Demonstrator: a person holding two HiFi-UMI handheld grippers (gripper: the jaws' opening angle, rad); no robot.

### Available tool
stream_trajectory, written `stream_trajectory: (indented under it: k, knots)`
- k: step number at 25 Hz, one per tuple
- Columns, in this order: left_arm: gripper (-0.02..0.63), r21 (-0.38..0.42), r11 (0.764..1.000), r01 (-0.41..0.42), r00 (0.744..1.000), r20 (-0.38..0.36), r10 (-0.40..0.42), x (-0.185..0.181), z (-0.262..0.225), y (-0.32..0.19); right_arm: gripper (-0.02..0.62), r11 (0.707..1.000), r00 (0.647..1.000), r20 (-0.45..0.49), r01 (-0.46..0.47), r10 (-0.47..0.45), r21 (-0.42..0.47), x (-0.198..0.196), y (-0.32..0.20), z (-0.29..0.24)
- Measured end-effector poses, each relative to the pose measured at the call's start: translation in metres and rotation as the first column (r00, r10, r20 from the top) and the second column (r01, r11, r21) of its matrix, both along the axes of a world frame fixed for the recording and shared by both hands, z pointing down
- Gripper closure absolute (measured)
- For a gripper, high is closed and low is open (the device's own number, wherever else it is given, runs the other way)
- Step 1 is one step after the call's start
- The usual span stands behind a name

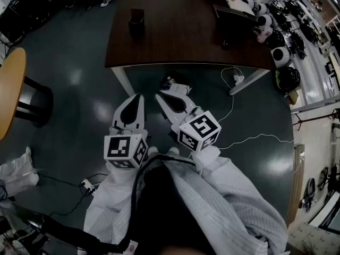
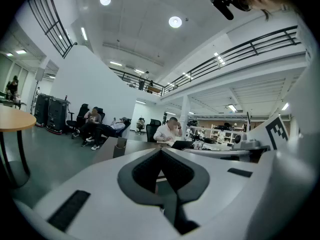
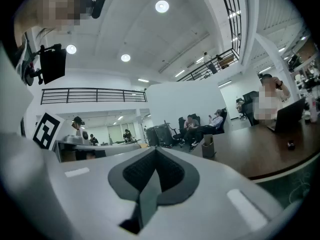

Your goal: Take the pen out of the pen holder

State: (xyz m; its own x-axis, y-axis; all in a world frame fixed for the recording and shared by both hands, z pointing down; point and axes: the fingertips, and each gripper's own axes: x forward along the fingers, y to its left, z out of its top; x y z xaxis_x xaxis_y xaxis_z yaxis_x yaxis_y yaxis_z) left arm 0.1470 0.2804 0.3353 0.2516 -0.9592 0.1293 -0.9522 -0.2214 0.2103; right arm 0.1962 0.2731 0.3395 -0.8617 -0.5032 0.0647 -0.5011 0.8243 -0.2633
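Left tool (image 1: 139,96), right tool (image 1: 158,95), jaws together, well apart from pen holder (image 1: 137,22)

I see open floor (image 1: 79,62) ahead up to worktop (image 1: 180,36). Worktop front left free around pen holder (image 1: 137,21); laptop (image 1: 231,12), small dark item (image 1: 226,44) crowd far right. White legs (image 1: 122,81) at both front corners, cable (image 1: 255,138) on floor right, round table (image 1: 10,89) left.
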Motion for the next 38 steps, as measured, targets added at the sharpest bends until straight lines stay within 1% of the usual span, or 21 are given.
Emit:
stream_trajectory:
  k: [7, 15, 19, 22, 25, 29, 33, 38]
  knots:
    - [0.601, -0.002, 1.000, -0.001, 1.000, 0.004, 0.001, 0.002, 0.001, 0.001, 0.594, 1.000, 1.000, 0.027, 0.003, -0.003, -0.009, 0.003, 0.002, -0.003]
    - [0.601, 0.009, 1.000, -0.011, 1.000, 0.012, 0.011, 0.009, 0.000, -0.006, 0.594, 0.999, 0.998, 0.050, -0.035, 0.035, 0.001, 0.019, -0.002, -0.006]
    - [0.601, 0.008, 1.000, -0.003, 1.000, 0.008, 0.003, 0.013, 0.004, -0.013, 0.594, 0.999, 0.998, 0.056, -0.034, 0.034, -0.005, 0.025, -0.009, -0.002]
    - [0.601, 0.007, 1.000, 0.012, 1.000, 0.002, -0.012, 0.008, 0.008, -0.020, 0.594, 1.000, 0.998, 0.052, -0.030, 0.030, -0.007, 0.023, -0.016, 0.002]
    - [0.601, -0.004, 0.999, 0.032, 0.999, -0.001, -0.032, -0.009, 0.014, -0.035, 0.593, 0.999, 0.999, 0.041, -0.022, 0.023, -0.024, 0.010, -0.032, 0.010]
    - [0.601, -0.018, 0.999, 0.029, 1.000, -0.008, -0.029, -0.045, 0.023, -0.077, 0.593, 0.999, 0.999, 0.025, -0.031, 0.032, -0.045, -0.022, -0.075, 0.022]
    - [0.601, -0.019, 1.000, -0.011, 1.000, 0.008, 0.011, -0.094, 0.026, -0.130, 0.592, 0.996, 0.997, 0.026, -0.068, 0.069, -0.051, -0.071, -0.131, 0.027]
    - [0.601, -0.034, 0.995, -0.092, 0.995, 0.031, 0.093, -0.160, 0.026, -0.195, 0.592, 0.988, 0.989, 0.022, -0.142, 0.143, -0.055, -0.137, -0.201, 0.025]
